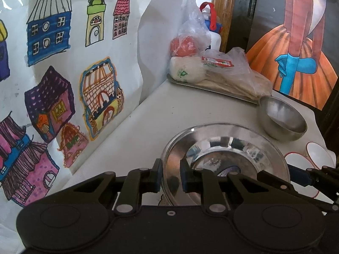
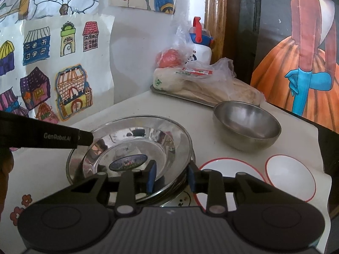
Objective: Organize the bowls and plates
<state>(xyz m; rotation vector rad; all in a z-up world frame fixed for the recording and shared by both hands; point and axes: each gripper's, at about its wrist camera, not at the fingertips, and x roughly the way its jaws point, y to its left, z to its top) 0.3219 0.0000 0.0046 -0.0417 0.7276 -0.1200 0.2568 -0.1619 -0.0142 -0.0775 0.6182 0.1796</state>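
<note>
**Two grippers working at the steel plate stack on the white table**

Left wrist view: the left gripper (image 1: 171, 174) is sitting at lower centre, its two blue-padded fingers (image 1: 157, 176) straddling the near left rim of the steel plate (image 1: 233, 146); whether the pads are actually pressing the rim I cannot tell. One steel bowl (image 1: 281, 119) is standing just beyond the plate at centre right, apart from it. Two white red-rimmed dishes (image 1: 320, 154) are showing at the right edge, partly hidden. The right gripper (image 1: 307, 176) is poking in from the lower right, next to the plate's right rim. One flat metal tray (image 1: 211, 87) is lying at upper centre, carrying bagged food (image 1: 228, 72), with one white bottle (image 1: 214, 36) standing behind it.

Right wrist view: the right gripper (image 2: 172, 176) is standing at lower centre with its jaws parted around the near right rim of the plate stack (image 2: 131, 146); its fingers (image 2: 152, 174) are sitting slightly clear of the metal. At least two plates are lying stacked there, the top one bearing a blue oval sticker (image 2: 128, 162). The left gripper (image 2: 61, 138) is reaching in from the left edge to the far left rim. One steel bowl (image 2: 246, 123) is sitting at centre right, and two white red-rimmed dishes, a flatter one (image 2: 231, 169) and a deeper one (image 2: 291, 176), are sitting side by side at lower right on the white table (image 2: 190, 114).
</note>
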